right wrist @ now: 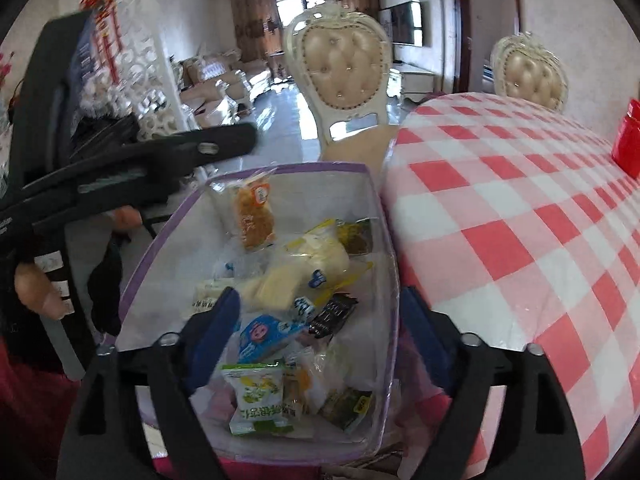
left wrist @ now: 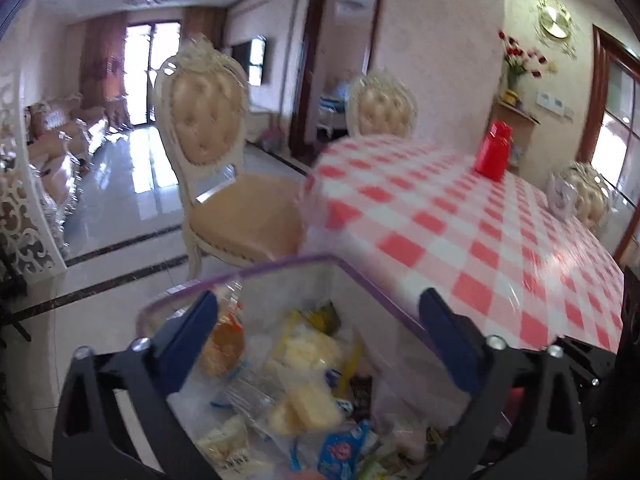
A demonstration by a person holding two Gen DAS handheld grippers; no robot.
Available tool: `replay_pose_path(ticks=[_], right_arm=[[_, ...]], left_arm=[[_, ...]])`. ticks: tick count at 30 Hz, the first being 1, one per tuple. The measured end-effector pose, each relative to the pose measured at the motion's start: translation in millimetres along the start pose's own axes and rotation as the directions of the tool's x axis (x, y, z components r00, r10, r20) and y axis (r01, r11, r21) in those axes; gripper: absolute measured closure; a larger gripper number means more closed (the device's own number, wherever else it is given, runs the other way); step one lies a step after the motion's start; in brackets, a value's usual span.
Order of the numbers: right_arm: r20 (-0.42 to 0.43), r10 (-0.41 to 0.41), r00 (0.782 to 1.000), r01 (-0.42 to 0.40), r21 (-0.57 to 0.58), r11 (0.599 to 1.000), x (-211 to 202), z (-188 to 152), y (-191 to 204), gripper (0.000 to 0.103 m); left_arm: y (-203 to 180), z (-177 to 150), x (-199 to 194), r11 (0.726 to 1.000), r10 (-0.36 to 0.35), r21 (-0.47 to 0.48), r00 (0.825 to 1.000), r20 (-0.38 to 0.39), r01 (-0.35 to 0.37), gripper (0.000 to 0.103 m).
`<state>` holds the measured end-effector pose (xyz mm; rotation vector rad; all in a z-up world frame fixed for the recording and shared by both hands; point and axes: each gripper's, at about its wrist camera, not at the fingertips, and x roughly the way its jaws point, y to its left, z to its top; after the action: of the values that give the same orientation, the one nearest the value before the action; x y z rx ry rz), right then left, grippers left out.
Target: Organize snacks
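A clear storage bin with a purple rim [right wrist: 304, 167] sits beside the table edge, holding several wrapped snacks. Among them are an orange-brown pastry packet [right wrist: 252, 216], pale yellow cake packets [right wrist: 316, 256], a blue packet [right wrist: 260, 336] and a green-and-white packet [right wrist: 256, 396]. My right gripper [right wrist: 320, 316] hovers over the bin's near half, open, nothing between its blue pads. My left gripper [left wrist: 320, 320] is also open and empty above the same bin [left wrist: 280, 266]. In the right wrist view one of its black fingers [right wrist: 208, 146] reaches in from the left, above the bin's far corner.
The table with a red-and-white checked cloth [right wrist: 520, 208] lies right of the bin, with a red container [left wrist: 494, 150] on its far side. Cream upholstered chairs [left wrist: 208, 128] stand behind the bin and table. A hand [right wrist: 36, 288] shows at the left edge.
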<state>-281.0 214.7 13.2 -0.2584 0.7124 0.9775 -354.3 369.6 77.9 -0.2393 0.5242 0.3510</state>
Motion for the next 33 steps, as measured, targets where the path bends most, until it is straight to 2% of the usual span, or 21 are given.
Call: replay_pose_path(ticks=[4,7,12,17,33], right_arm=[[-0.022,0.015,1.0,-0.014,0.047,0.999,0.2,3.6,-3.7,0.016],[-0.09,0.033,0.995,-0.032,0.02,0.999,1.7,7.5,4.1,0.016],[-0.119,-0.046,0.992,0.038,-0.07,0.997,-6.3,9.2,21.7,0.016],[-0.146,-0.089,0.985,0.081,-0.061,0.995,-8.6,9.9,20.6,0.016],[-0.191,-0.142,0.971,0.139,-0.029,0.99,6.2,1.0,5.8,0.016]], left_arm=[[4.2,4.1,-9.3,1.0,0.021,-0.009,0.999,0.031,-0.021,0.002],[3.5,2.9,-4.8,0.996,0.09,-0.024,0.995,-0.042,-0.091,0.002],[6.6,-2.4,9.2,0.995,0.079,-0.047,0.983,-0.164,-0.088,0.002],[11.1,-11.0,26.4,0.986,0.132,-0.063,0.958,-0.254,-0.153,0.002],[3.0,-20.5,43.8,0.988,0.139,-0.022,0.939,-0.315,-0.154,0.002]])
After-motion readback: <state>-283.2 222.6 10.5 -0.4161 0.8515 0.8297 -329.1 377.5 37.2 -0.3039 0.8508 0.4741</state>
